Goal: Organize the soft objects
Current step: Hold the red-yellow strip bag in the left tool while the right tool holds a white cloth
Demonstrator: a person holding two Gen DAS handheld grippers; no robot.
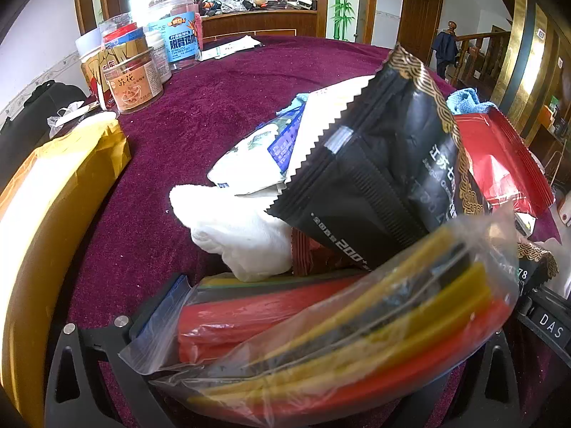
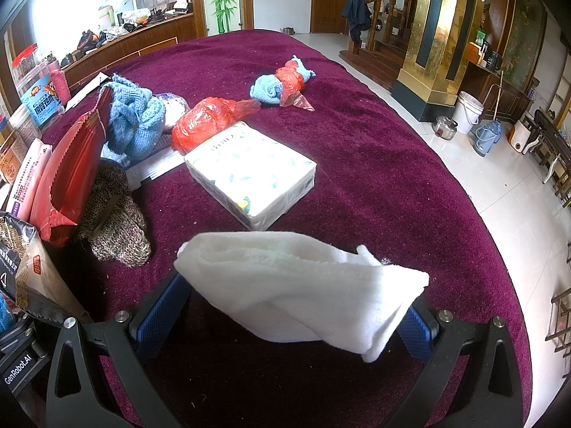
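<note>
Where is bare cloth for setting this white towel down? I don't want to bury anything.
Free: purple cloth right of the tissue pack, toward the table edge. Crowded: left side, around the red pouch, blue knit and brown knit.

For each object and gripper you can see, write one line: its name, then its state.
Left gripper: jaws wide, spanning a clear zip bag.
Clear zip bag: sealed, holding coloured strips.
Right gripper: jaws wide, spanning a white towel.
White towel: folded.
Tissue pack: wrapped, lying flat.
Black snack pouch: sealed, propped up tilted.
Red plastic bag: bundled, lying on the cloth.
</note>
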